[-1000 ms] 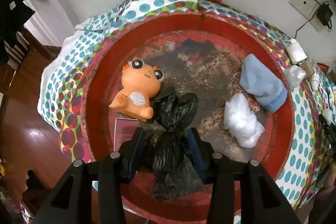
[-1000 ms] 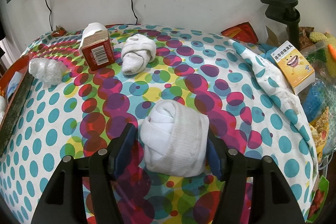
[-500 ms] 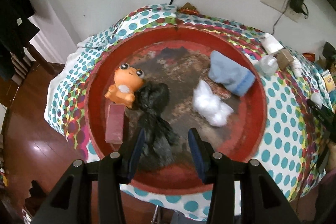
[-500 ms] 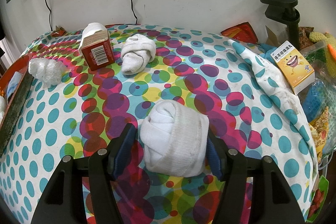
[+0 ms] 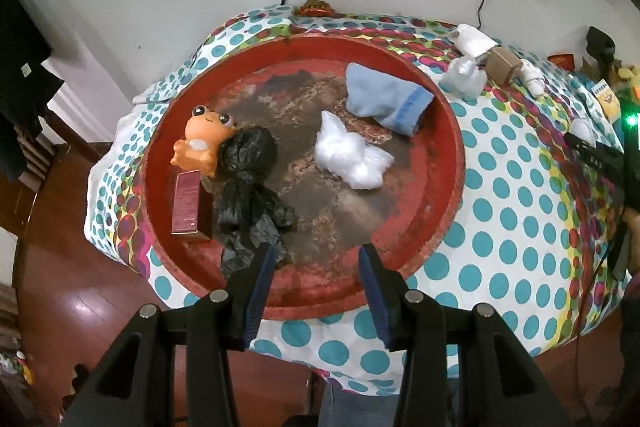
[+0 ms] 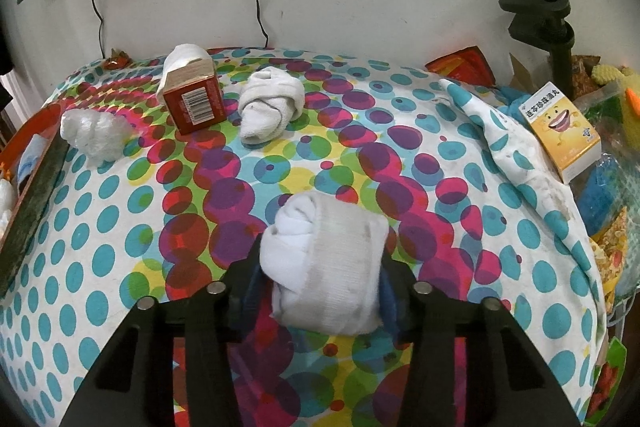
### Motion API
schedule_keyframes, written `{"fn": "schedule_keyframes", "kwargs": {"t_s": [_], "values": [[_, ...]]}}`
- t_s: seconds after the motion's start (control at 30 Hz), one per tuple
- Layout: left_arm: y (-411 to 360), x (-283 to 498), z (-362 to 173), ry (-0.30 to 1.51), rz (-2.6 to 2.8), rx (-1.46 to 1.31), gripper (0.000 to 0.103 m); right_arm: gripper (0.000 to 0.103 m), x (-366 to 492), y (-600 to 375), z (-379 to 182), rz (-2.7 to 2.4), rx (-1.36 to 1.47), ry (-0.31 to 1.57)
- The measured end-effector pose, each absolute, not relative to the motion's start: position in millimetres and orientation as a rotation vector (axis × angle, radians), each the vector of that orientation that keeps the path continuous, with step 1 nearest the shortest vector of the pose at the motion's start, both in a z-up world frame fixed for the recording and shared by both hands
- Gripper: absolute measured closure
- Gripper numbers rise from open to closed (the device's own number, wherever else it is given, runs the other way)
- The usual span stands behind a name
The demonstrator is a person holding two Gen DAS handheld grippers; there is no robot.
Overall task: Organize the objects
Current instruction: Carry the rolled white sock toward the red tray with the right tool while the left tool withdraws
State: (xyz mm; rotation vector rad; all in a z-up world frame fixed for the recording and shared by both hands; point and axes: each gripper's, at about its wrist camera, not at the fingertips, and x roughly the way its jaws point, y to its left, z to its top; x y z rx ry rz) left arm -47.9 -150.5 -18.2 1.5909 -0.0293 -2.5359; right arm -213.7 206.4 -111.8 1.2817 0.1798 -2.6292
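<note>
In the left wrist view a round red tray [image 5: 448, 131] holds an orange toy frog [image 5: 204, 139], a black plastic bag [image 5: 248, 183], a dark red box [image 5: 188, 207], a white plastic bag [image 5: 352, 155] and a blue rolled sock [image 5: 388, 99]. My left gripper [image 5: 316, 259] is open and empty above the tray's near rim. In the right wrist view my right gripper [image 6: 320, 267] is shut on a white rolled sock [image 6: 324, 267], just above the dotted tablecloth [image 6: 120, 227].
On the cloth stand a red-brown box [image 6: 194, 99], another white rolled sock [image 6: 272, 107] and a crumpled white bag [image 6: 96, 131]. A yellow medicine box [image 6: 560, 127], a black clamp [image 6: 540, 23] and clutter line the right edge. Wall sockets and cables are behind. Wooden floor lies left.
My left gripper let go of the black bag and pulled back and up from the tray. My right gripper closed on the white sock and raised it slightly.
</note>
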Motion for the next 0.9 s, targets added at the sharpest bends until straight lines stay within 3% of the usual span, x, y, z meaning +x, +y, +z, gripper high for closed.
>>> {"fn": "schedule_keyframes", "kwargs": {"t_s": [0.9], "values": [[-141,-28,-39,0.002,-2.576,1.645,0.059,0.061,-157,149,-89,-2.511,1.280,0.159]]}}
